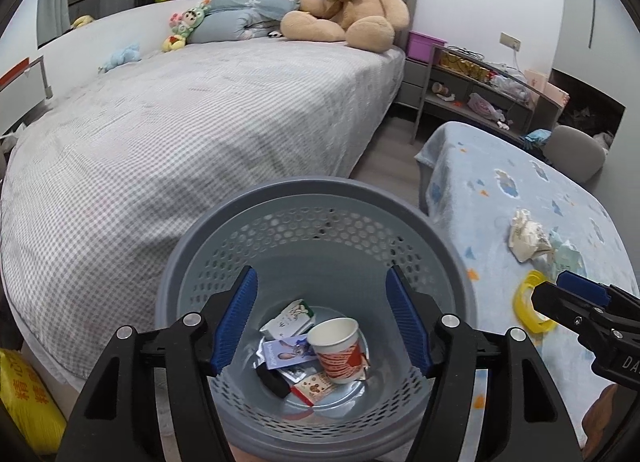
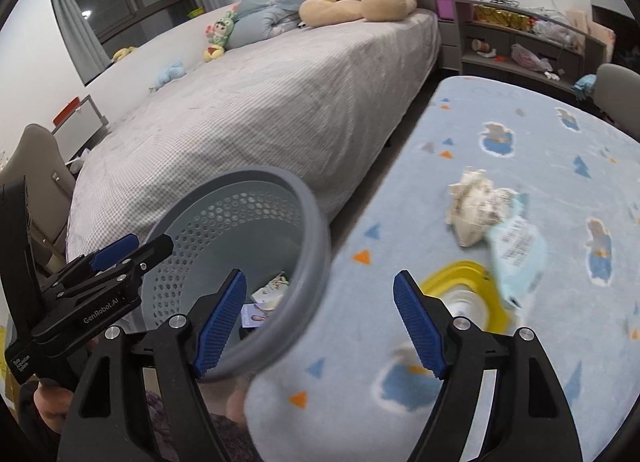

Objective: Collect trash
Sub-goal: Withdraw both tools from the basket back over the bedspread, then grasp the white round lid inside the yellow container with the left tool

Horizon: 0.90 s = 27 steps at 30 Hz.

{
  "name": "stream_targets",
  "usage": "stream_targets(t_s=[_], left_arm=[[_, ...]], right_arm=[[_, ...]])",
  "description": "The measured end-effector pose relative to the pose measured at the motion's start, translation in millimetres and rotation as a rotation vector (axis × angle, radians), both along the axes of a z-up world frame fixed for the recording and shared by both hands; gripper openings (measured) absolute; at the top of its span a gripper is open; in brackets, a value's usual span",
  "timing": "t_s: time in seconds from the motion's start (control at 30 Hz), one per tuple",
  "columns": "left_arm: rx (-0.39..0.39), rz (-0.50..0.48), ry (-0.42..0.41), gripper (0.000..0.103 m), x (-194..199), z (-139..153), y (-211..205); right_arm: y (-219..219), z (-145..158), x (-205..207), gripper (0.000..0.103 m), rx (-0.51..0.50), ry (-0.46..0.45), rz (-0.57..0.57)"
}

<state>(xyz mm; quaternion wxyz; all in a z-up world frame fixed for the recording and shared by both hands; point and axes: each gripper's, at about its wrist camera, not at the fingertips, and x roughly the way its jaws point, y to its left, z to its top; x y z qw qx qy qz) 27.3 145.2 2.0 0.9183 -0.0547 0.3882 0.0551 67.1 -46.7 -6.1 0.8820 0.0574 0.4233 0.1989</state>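
Bedroom, mid-collection. Left to right: the left gripper [image 1: 322, 316] hangs with jaws wide apart and empty directly above the round grey perforated plastic waste basket [image 1: 448, 258], whose floor already holds a white-and-red paper cup [image 1: 336, 346] and several small printed wrappers [image 1: 290, 316]. The right gripper [image 2: 320, 326], likewise fully spread and holding nothing, straddles the basket rim and the edge of the light-blue cartoon-print blanket [image 2: 520, 121]. Ahead and to its right lie a yellow plastic ring-shaped lid [image 2: 460, 274], a pale-blue printed packet [image 2: 516, 246] and a crumpled white paper wad [image 2: 476, 201], all touching or overlapping. The step in hand appears to be fetching the next piece; this calls for advancing rightward and closing on one. The lid is blurred and partly behind the right finger, so its exact form is unclear.
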Motion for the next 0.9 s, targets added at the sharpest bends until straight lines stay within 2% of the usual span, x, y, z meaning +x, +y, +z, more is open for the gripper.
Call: stream_targets(t_s=[0.3,0.53,0.9], left_arm=[[0.020,-0.102,-0.042,0.066,4.5,12.2,-51.0],[0.039,-0.161,-0.041,0.066,11.4,9.8,-85.9],[0.063,-0.201,-0.010,0.066,16.0,-0.5,-103.8]], right_arm=[[-62.8,6.2,-16.8,0.075,-0.003,-0.016,-0.121],[-95.6,-2.7,-15.4,0.076,-0.006,0.004,-0.187],[-89.9,-19.9,11.4,0.079,-0.033,0.012,-0.212]])
